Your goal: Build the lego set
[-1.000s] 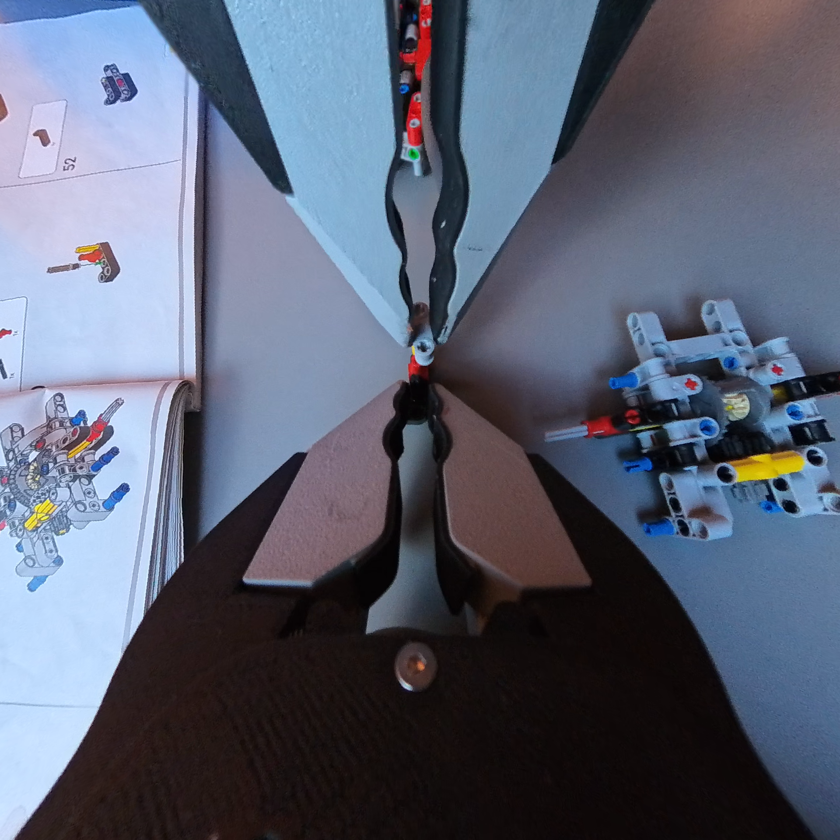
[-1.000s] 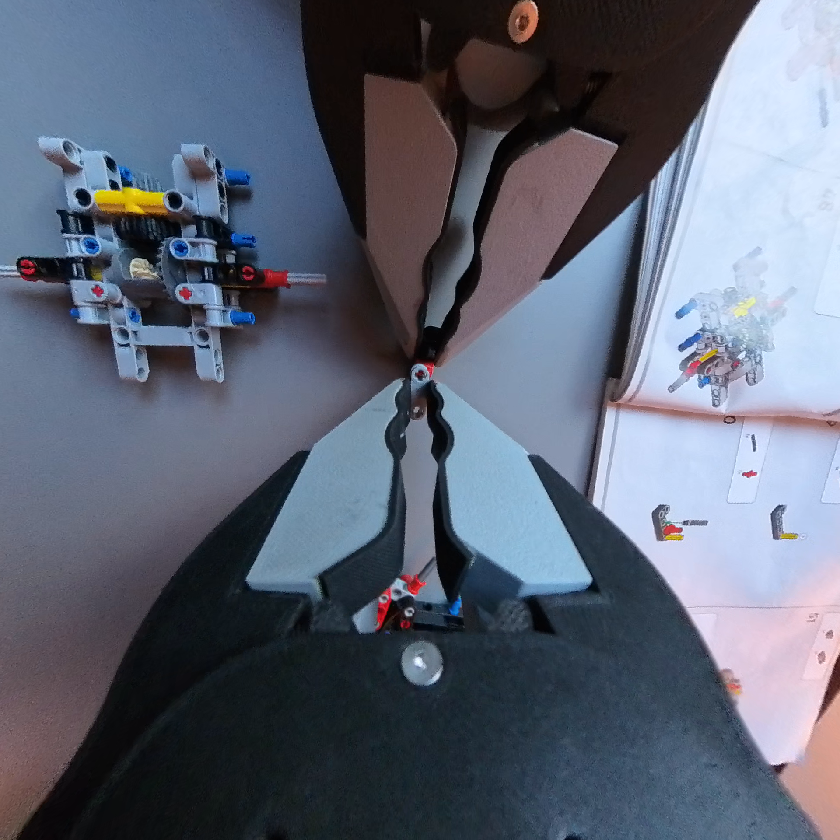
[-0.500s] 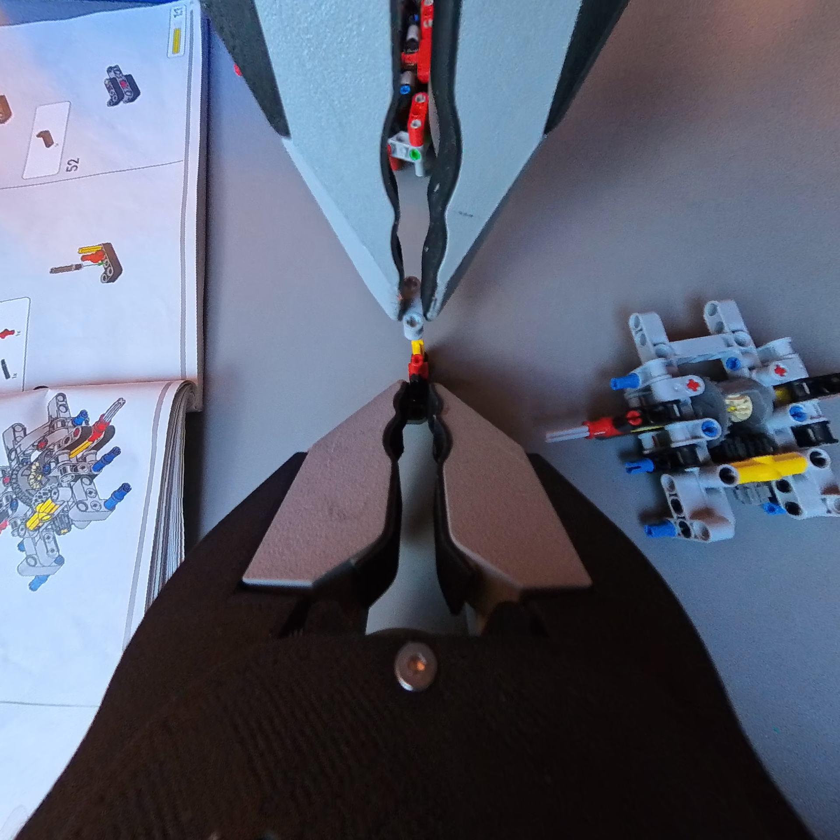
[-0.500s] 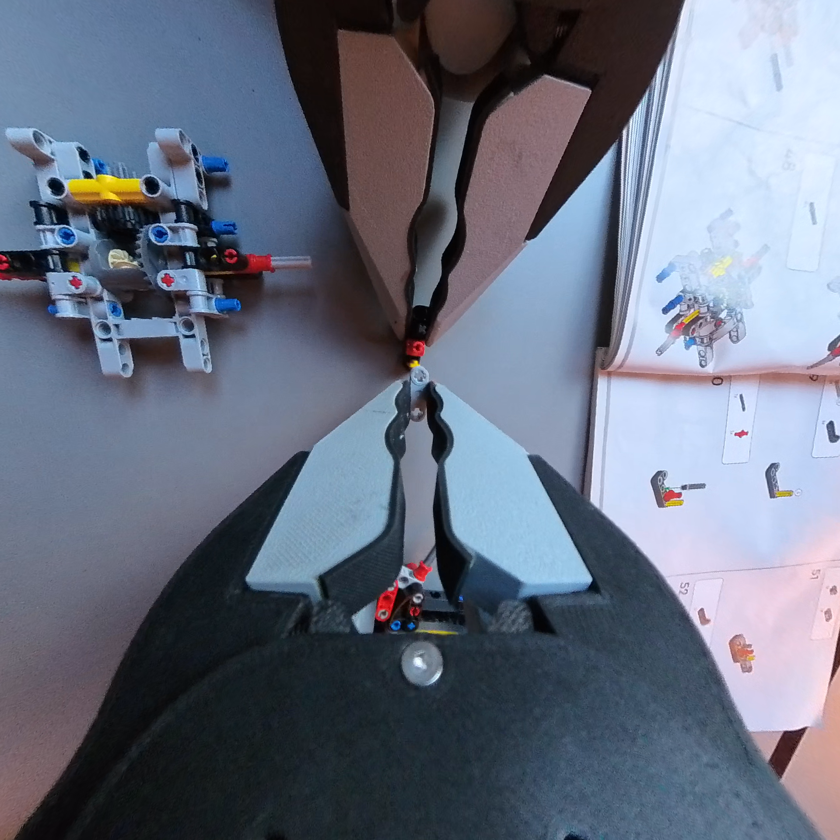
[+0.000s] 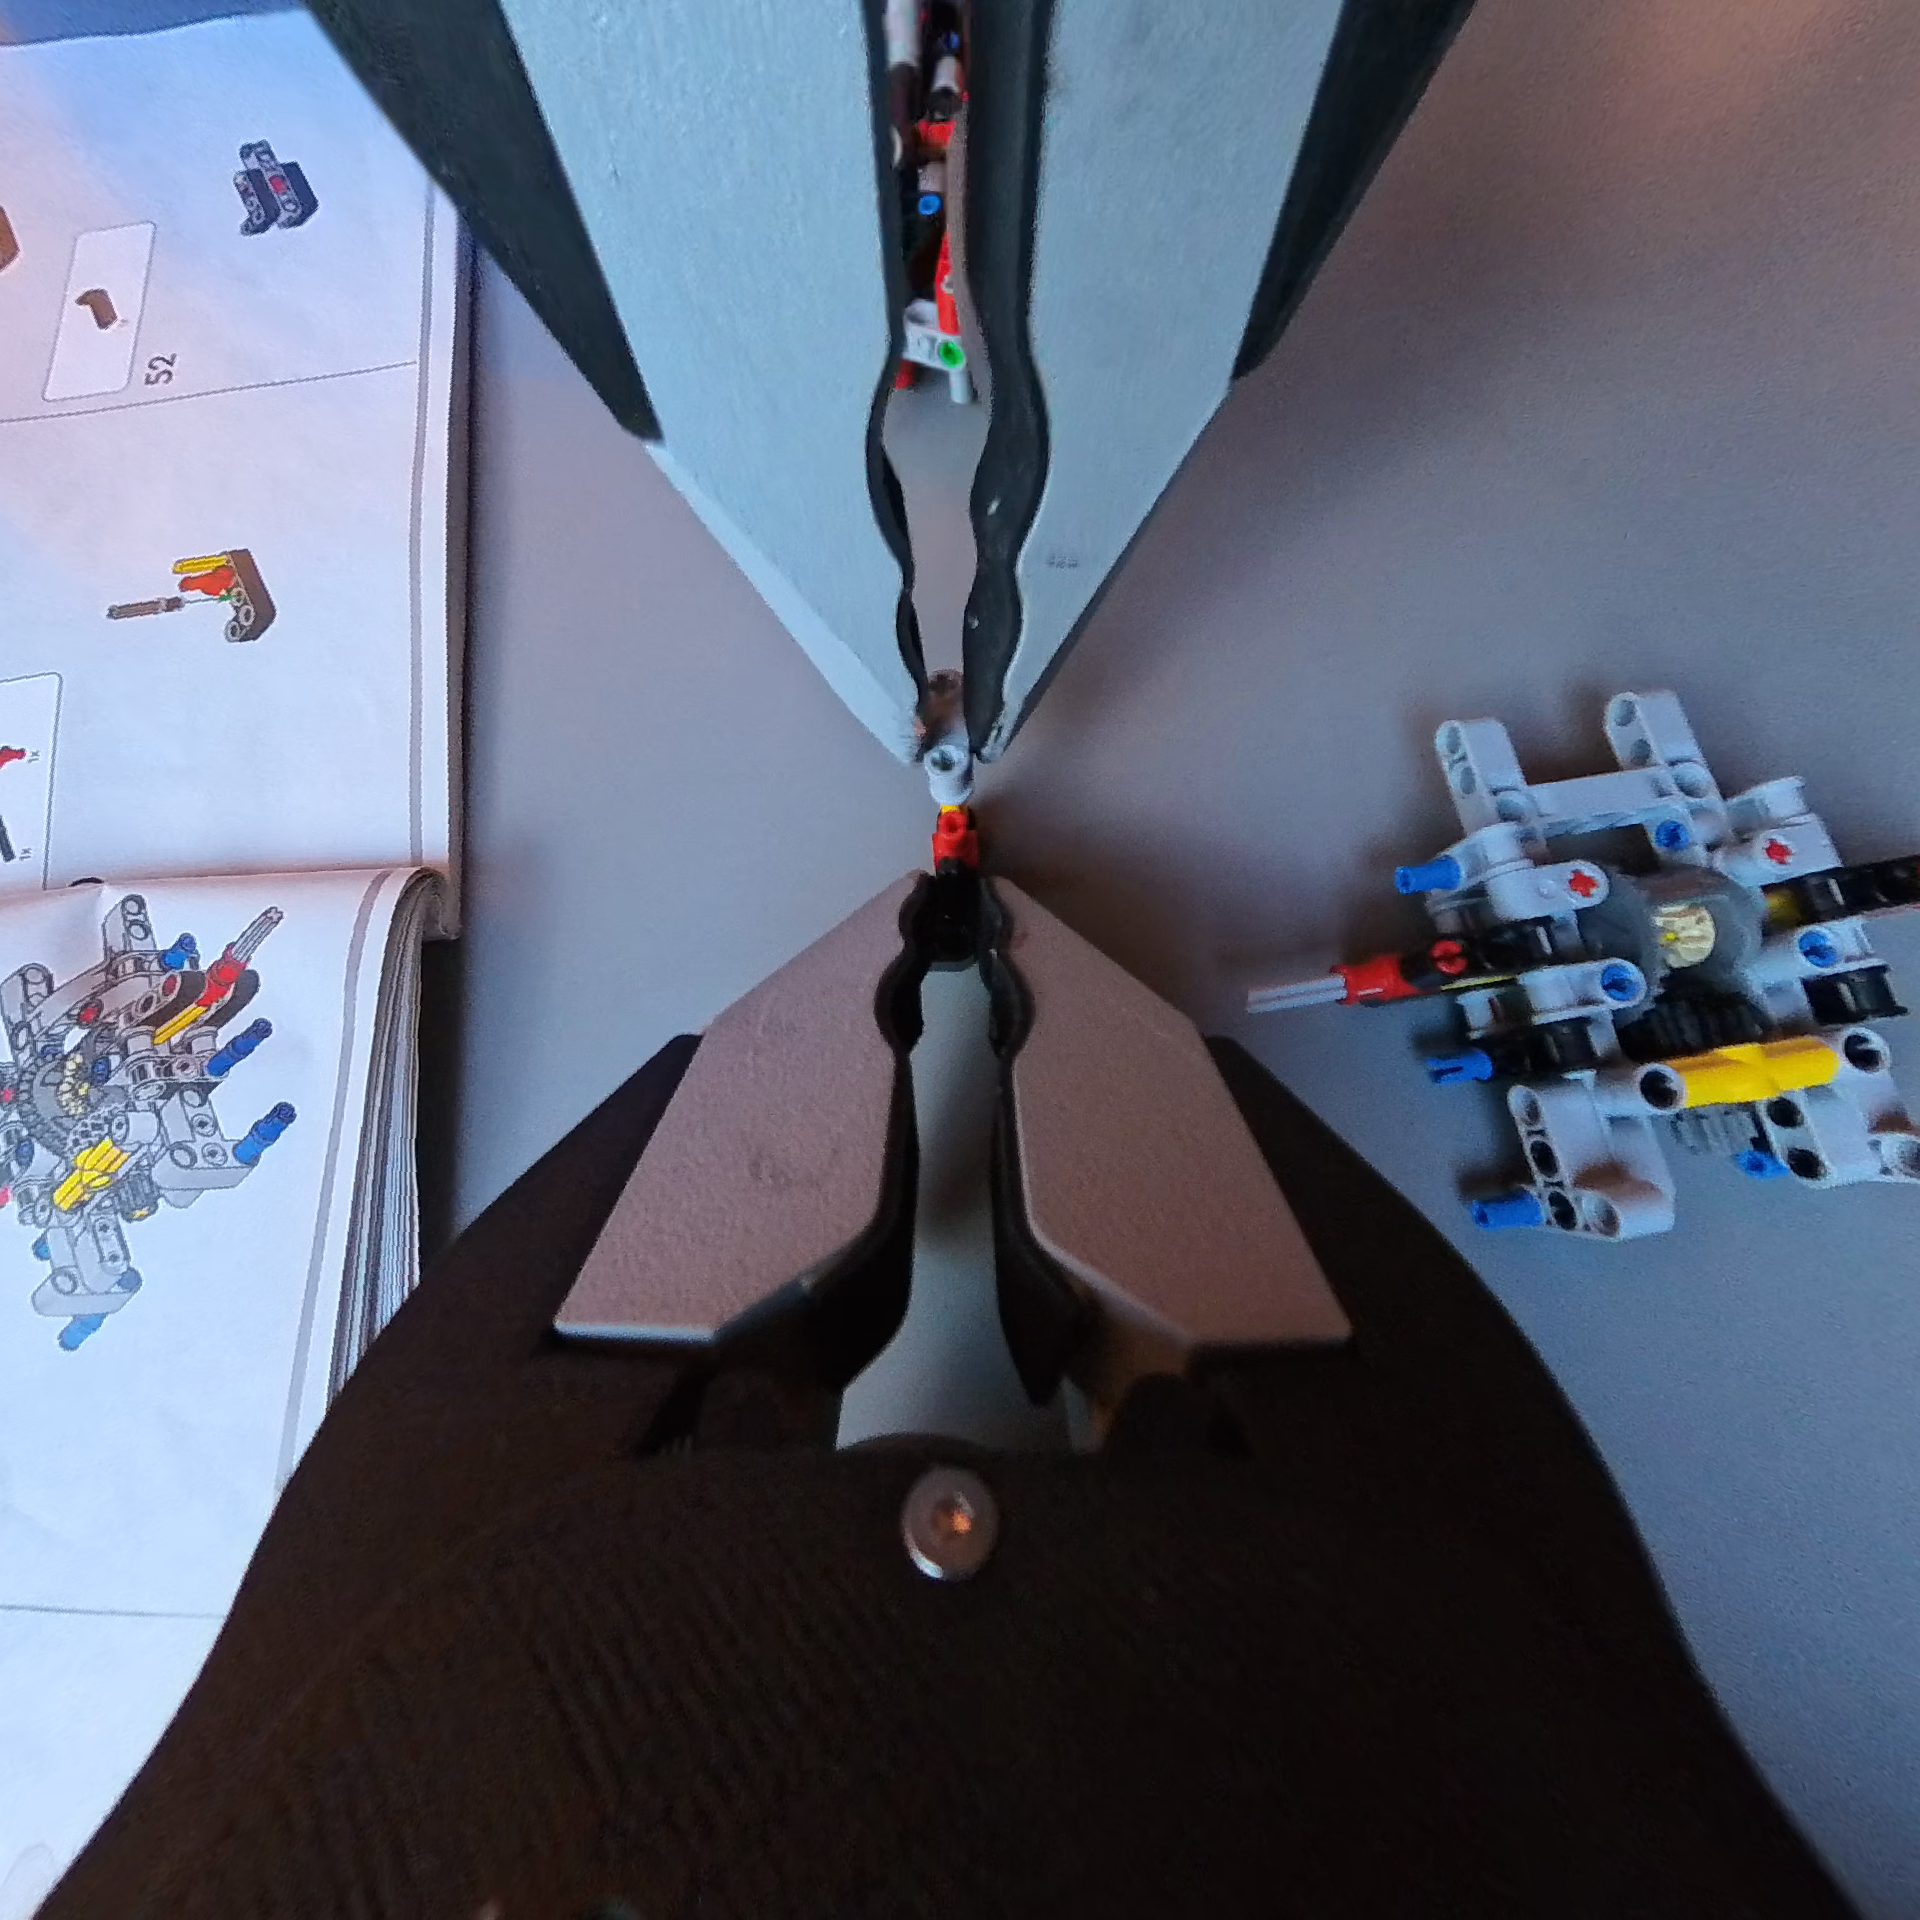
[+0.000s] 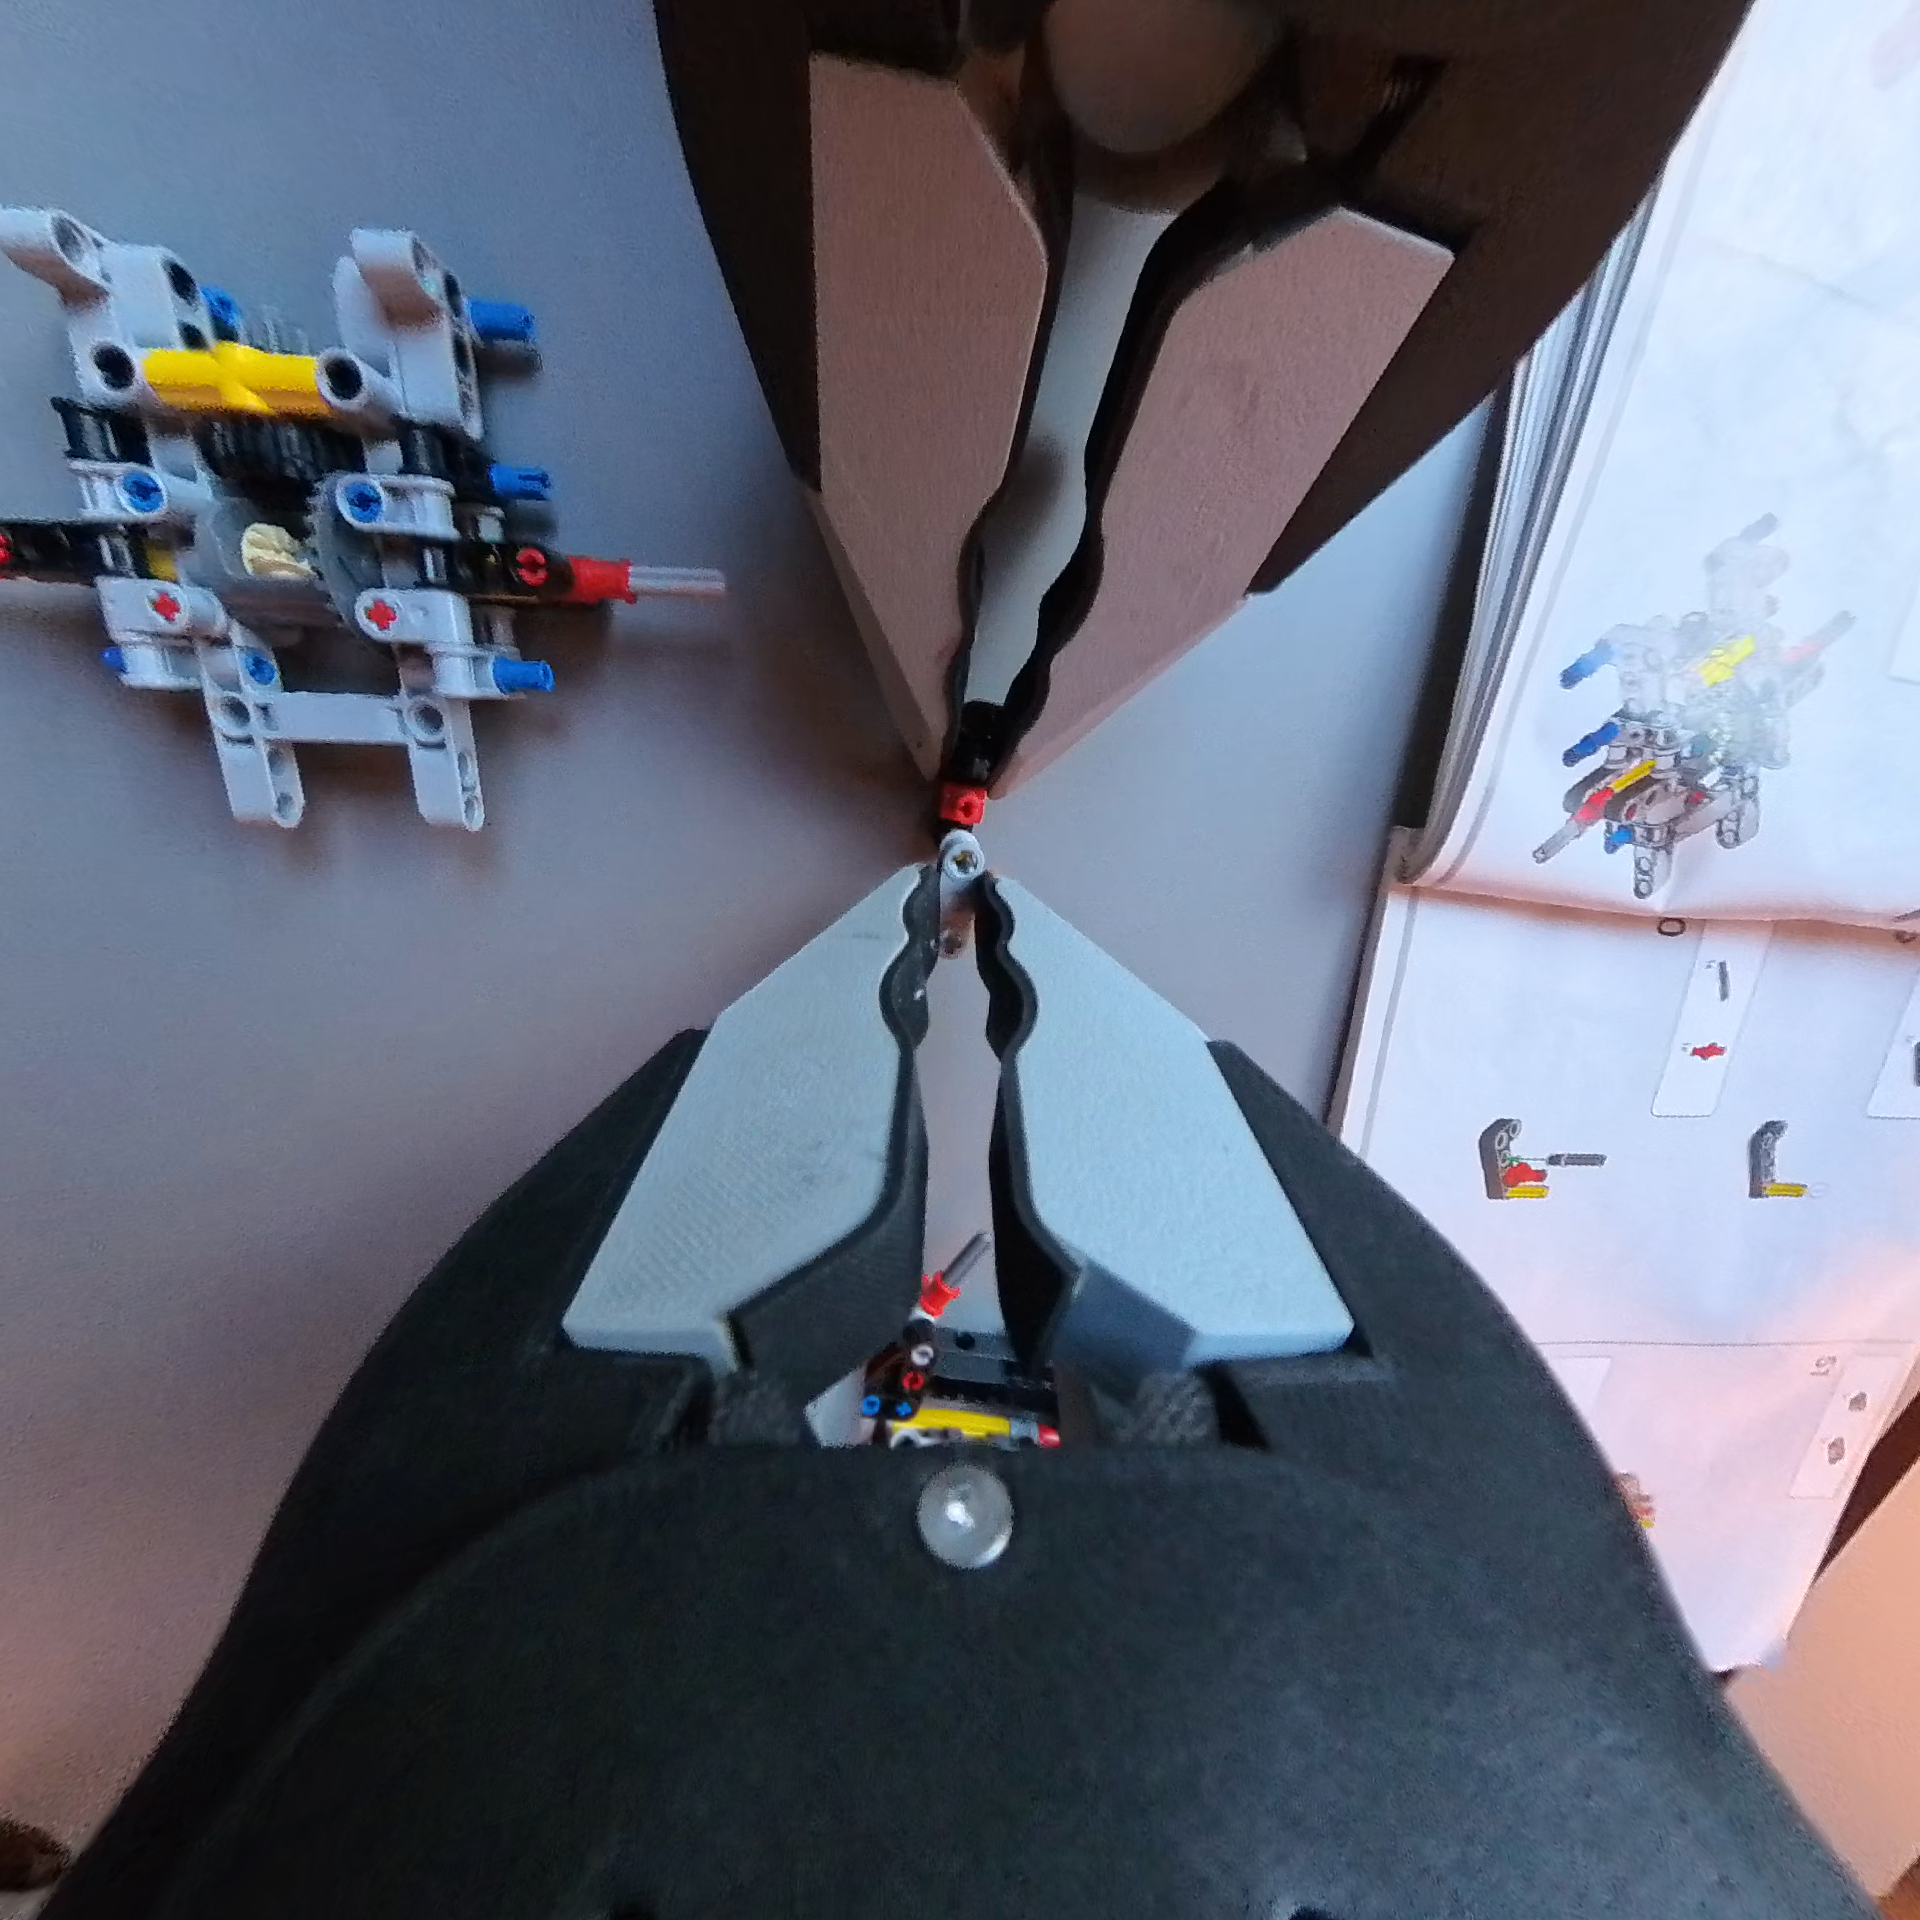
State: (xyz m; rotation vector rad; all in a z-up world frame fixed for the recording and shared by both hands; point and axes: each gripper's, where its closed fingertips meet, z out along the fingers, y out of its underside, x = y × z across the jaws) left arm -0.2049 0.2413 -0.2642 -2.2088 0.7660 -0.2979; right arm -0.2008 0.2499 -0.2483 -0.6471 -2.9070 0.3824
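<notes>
Left wrist view: left gripper [image 5: 952, 920] fingers clamp black-red-yellow axle piece [image 5: 954, 836]; right gripper [image 5: 948, 727], 12 o'clock, pinches grey connector [image 5: 948, 767]. Keep both coaxial, push straight.

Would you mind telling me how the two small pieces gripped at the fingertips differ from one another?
The left gripper pinches a black piece with a red collar and yellow tip; the right gripper pinches a plain light grey connector. The black piece points its tip outward, while the grey connector presents a round hole. Both are small, clamped at the fingertips, and meet end to end above the grey table.
</notes>
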